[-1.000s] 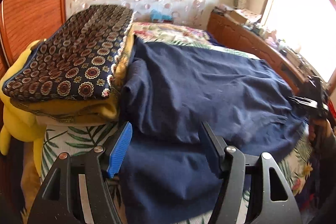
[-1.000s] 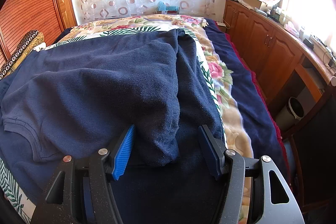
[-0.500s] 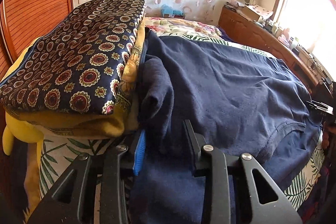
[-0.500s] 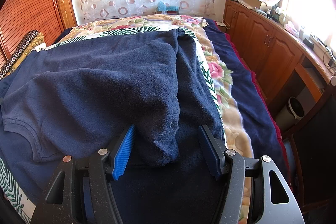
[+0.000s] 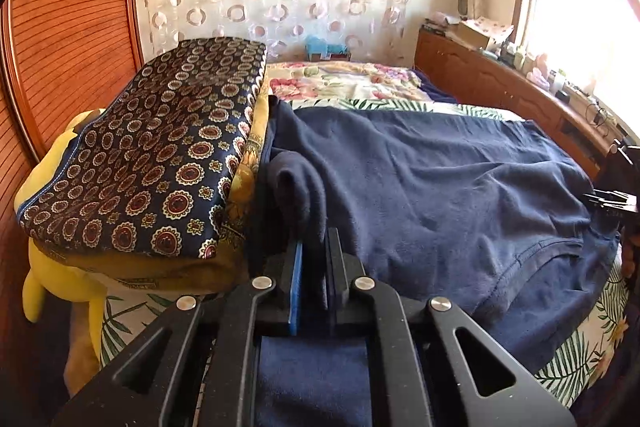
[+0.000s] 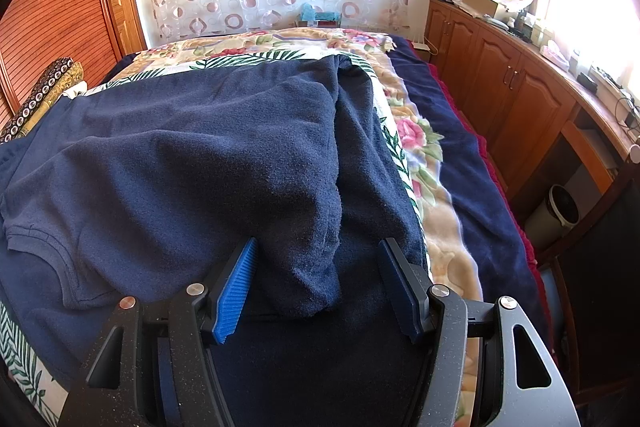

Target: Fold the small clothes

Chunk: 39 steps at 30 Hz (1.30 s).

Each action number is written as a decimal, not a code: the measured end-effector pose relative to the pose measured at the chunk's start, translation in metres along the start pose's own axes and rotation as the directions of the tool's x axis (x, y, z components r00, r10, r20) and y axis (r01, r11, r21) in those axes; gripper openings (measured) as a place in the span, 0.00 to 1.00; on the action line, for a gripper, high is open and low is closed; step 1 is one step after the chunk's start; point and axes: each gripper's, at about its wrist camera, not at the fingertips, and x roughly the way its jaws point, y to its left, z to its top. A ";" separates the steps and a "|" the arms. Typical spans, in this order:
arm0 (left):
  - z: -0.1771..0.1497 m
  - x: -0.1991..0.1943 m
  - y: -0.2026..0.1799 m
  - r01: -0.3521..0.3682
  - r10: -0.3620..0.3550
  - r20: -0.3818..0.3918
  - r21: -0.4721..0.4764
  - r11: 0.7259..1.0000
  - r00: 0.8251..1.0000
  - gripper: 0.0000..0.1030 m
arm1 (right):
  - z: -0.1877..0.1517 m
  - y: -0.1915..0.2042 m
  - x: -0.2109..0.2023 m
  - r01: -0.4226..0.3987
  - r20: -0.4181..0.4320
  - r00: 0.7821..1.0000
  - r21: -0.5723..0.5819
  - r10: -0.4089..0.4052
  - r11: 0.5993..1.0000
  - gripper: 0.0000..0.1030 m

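A navy blue T-shirt [image 5: 440, 187] lies spread on the bed, neckline toward me. My left gripper [image 5: 316, 247] is shut on the shirt's left sleeve [image 5: 296, 187], which bunches up above the jaws beside the stacked pillows. In the right wrist view the same shirt [image 6: 180, 167] fills the bed. My right gripper [image 6: 320, 267] is open, its jaws on either side of the right sleeve [image 6: 312, 267] without pinching it. The right gripper also shows at the far right of the left wrist view [image 5: 616, 199].
A stack of patterned pillows [image 5: 160, 167] on a yellow plush toy [image 5: 52, 267] sits at the bed's left edge. A floral blanket [image 6: 424, 147] covers the bed. Wooden cabinets [image 6: 520, 99] and a white bin [image 6: 560, 215] stand to the right.
My left gripper moved forward to the shirt's left sleeve and closed on it. The right gripper has stayed open and still around the right sleeve.
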 end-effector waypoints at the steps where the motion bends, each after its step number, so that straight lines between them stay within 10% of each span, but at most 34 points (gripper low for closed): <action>1: 0.001 0.002 0.001 0.001 -0.001 -0.004 -0.003 1.000 1.000 0.11 | 0.000 0.000 0.000 0.000 0.000 1.000 0.000 0.000 1.000 0.62; 23: 0.008 -0.016 -0.011 0.022 -0.023 0.044 0.012 1.000 0.999 0.08 | 0.001 -0.016 -0.013 -0.104 0.017 0.995 0.023 0.103 0.994 0.52; 28: 0.010 -0.028 -0.009 0.025 -0.025 0.075 0.003 1.000 0.997 0.07 | 0.004 -0.001 -0.007 -0.113 -0.012 0.994 -0.038 0.113 0.993 0.08; 39: 0.007 -0.086 0.007 0.085 -0.072 0.193 -0.057 0.995 0.978 0.07 | 0.017 -0.018 -0.096 -0.102 0.197 0.974 -0.069 0.114 0.992 0.05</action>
